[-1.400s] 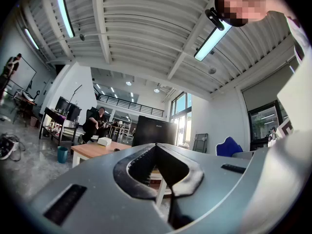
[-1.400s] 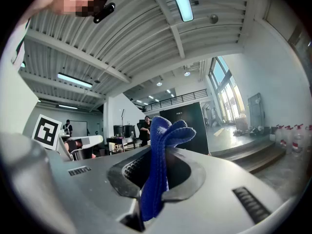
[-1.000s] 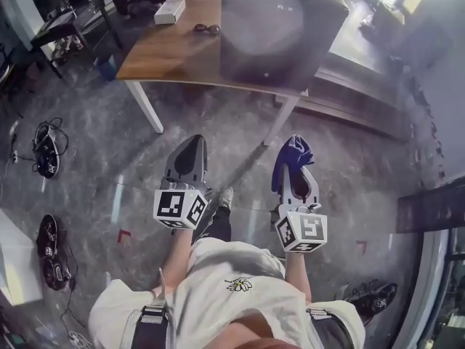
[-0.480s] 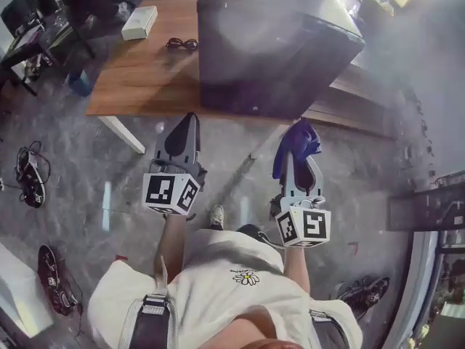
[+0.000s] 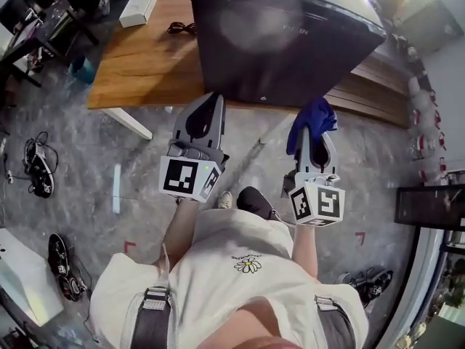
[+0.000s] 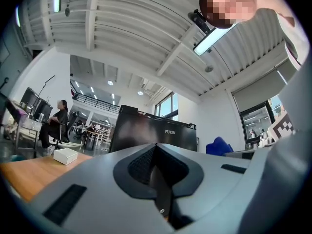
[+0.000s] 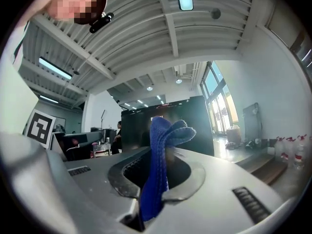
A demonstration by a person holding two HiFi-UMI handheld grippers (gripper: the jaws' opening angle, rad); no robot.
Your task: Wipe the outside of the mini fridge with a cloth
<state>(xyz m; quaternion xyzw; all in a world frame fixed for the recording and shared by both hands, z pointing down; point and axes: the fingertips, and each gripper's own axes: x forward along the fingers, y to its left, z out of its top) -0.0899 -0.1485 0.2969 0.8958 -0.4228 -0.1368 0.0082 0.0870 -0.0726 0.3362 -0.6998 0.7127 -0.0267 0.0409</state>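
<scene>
A black mini fridge (image 5: 283, 38) stands on the wooden table (image 5: 142, 64); its dark front (image 6: 151, 135) fills the middle of the left gripper view and it looms behind the cloth (image 7: 195, 121) in the right gripper view. My right gripper (image 5: 312, 133) is shut on a blue cloth (image 5: 311, 122), which sticks up between the jaws (image 7: 158, 169). My left gripper (image 5: 205, 111) is shut with nothing in it (image 6: 158, 174). Both point at the fridge front, a short way off it.
A white box (image 5: 138, 7) and dark glasses (image 5: 178, 27) lie on the table left of the fridge. Shoes (image 5: 40, 169) and cables lie on the grey floor at left. A person sits at desks (image 6: 56, 123) far behind. Water bottles (image 5: 425, 115) stand at right.
The view has closed in on the table; the fridge now looms larger and nearer. Both grippers have risen and moved forward toward its front, the cloth still held.
</scene>
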